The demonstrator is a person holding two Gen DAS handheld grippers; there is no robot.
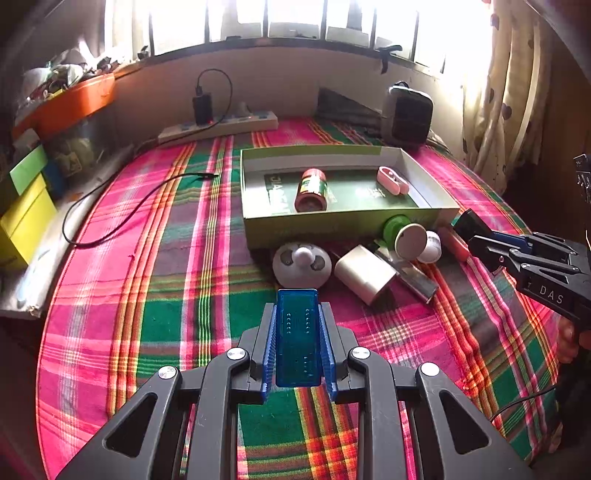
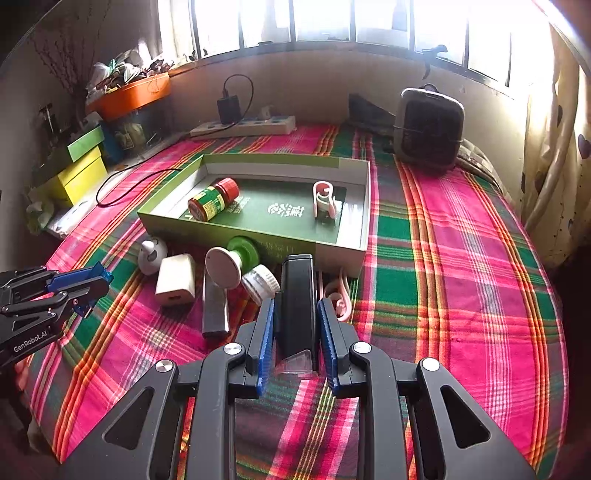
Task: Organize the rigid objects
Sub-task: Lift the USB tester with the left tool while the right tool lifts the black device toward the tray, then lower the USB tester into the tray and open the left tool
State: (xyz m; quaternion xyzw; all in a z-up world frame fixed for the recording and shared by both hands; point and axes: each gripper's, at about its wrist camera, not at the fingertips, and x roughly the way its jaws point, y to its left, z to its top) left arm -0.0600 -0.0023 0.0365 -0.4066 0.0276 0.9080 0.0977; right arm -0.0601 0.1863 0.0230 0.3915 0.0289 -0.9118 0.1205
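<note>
Daylight is admitted through the barred window (image 1: 295, 18) along the far wall, where the panes are blown out to pure white in both views. Glare is spread onto the cream patterned curtain (image 1: 506, 92) at the right. The pink, green and orange plaid cloth (image 2: 461, 258) is evenly lit, with soft shadows cast toward the camera. Straight lines are bowed by fisheye distortion, and corners are darkened and slightly blurred.

Red-capped bottle (image 2: 213, 199) on side, green box (image 2: 255, 240)
</note>
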